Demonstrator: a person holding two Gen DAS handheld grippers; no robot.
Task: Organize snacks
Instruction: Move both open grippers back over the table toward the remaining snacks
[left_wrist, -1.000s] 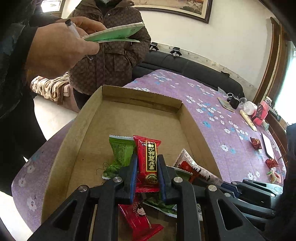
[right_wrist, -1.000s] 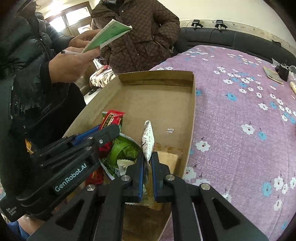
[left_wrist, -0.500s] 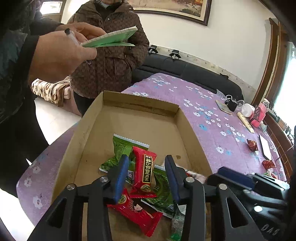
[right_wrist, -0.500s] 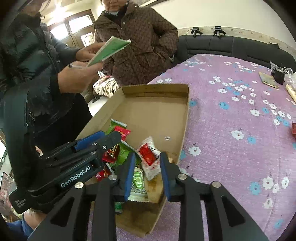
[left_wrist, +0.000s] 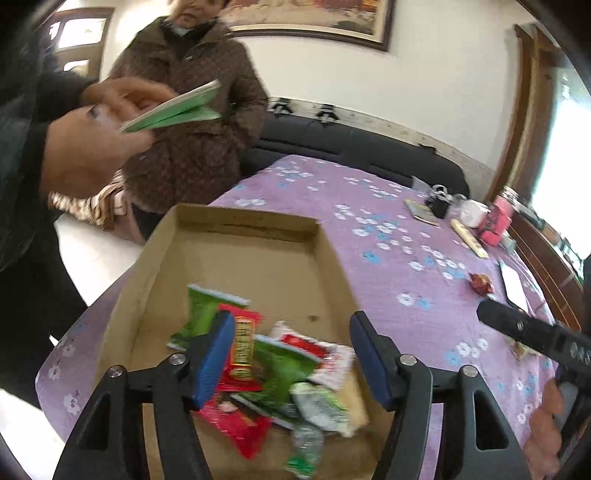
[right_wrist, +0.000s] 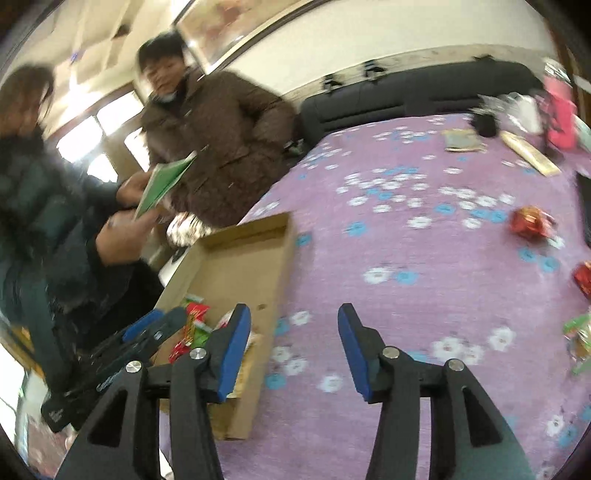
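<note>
While both grippers' fingers are opening with nothing gripped, left gripper (left_wrist: 291, 350) over the cardboard box (left_wrist: 155, 251), jumbled snack packets (left_wrist: 280, 365) piled at its near end, right gripper (right_wrist: 293, 343) beside the box over the floral desk (right_wrist: 424, 258), red packet (left_wrist: 242, 347) laid lengthwise along the box.

Red, green and white snack packets (left_wrist: 273, 373) lie heaped at the near end of the shallow cardboard box (left_wrist: 236, 258) — more red wrapped snacks (right_wrist: 530, 221) sit scattered on the purple floral bedspread (right_wrist: 424, 266).

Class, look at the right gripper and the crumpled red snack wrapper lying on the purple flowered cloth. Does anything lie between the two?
Nothing visible does. The right gripper, jaws opening and empty, hangs over bare purple flowered cloth, and only cloth lies between it and the crumpled red snack wrapper. The shallow cardboard box sits off to the other side.
</note>
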